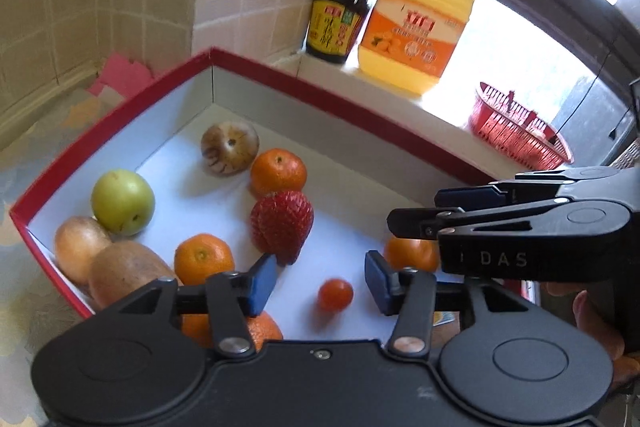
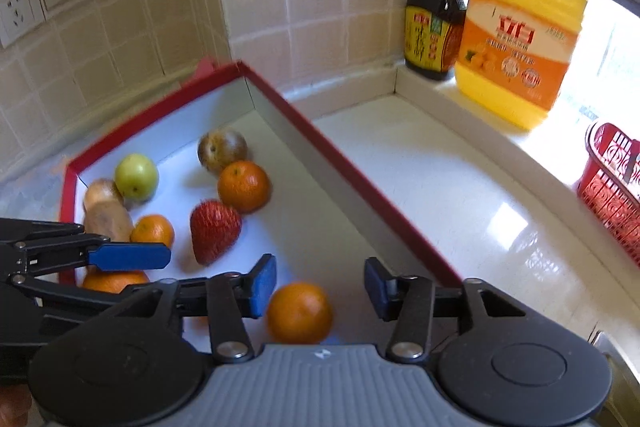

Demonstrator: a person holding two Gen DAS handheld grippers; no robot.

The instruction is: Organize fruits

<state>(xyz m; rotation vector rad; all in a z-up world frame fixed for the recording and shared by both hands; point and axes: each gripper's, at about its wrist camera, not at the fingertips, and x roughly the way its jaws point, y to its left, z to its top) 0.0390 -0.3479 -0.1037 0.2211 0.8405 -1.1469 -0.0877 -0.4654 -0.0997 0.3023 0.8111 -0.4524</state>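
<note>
Both hand-held grippers hang over the near end of the red-rimmed box [image 1: 120,115] on the desk, the left hand-held gripper [image 1: 320,281] spread wide around a small glossy cherry tomato [image 1: 335,293], holding nothing. The right hand-held gripper [image 2: 320,285] is equally wide and empty, with a smooth round orange [image 2: 299,311] between its blue pads, probably lining up a pick. Ahead lie a bumpy strawberry [image 1: 282,225], a green apple [image 1: 122,202] and fuzzy kiwis [image 1: 124,273].

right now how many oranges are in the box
4 round orange mandarins: one beside the brown-white fruit, one by the kiwis, one under the right claw, one partly hidden behind the left claw. The small red-orange tomato isn't counted.
</note>
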